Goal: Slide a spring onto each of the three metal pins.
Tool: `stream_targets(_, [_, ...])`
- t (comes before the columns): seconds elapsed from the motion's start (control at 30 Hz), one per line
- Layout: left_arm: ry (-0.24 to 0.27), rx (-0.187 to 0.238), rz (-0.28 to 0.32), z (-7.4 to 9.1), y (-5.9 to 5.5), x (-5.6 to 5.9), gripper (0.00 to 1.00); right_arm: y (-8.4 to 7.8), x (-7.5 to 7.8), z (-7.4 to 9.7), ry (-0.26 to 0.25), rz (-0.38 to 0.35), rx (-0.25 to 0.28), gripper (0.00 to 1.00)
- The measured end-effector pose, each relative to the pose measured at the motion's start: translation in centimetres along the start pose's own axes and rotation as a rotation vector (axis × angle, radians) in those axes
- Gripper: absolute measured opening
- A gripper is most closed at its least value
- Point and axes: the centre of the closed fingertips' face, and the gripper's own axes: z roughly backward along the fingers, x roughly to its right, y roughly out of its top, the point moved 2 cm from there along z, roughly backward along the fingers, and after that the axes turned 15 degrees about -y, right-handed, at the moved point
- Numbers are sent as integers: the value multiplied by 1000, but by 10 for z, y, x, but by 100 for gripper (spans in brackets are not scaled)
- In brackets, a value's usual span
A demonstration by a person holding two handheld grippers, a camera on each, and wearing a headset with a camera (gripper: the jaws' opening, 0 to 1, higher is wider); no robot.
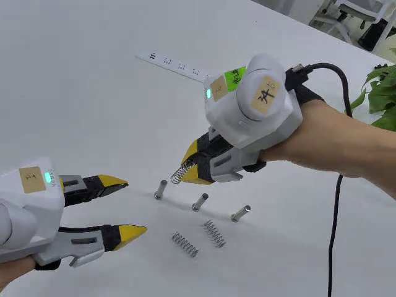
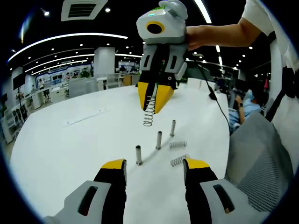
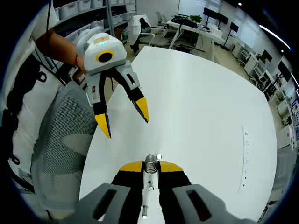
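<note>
White bench point(image 1: 93, 111), open office behind. Right gripper point(image 1: 193, 166) has its jaws clenched on a spring point(image 1: 180, 173) that hangs tilted off the tips, free end just above and beside the end pin point(image 1: 161, 189) of the upright row. Spare springs point(image 1: 184, 244) lie toward the near edge. Left gripper point(image 1: 135, 206) hovers close, jaws released. Guessing the spring wants straightening upright first.

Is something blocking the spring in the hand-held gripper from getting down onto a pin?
No, nothing visible blocks it. The right hand-held gripper holds the spring in open air above the pins. Two loose springs lie on the table beside them, and the open left hand-held gripper is off to one side.
</note>
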Motion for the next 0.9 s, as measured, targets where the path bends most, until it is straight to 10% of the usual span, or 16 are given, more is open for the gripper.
stream_targets(0.47, [-2,12,-19,-6,-10,-7,88,-8,5,-33,5,4,-53,12])
stream_targets(0.9, [-21,37,-6,-11,-11,-5,95,-13,3,-45,27,7,-72,12])
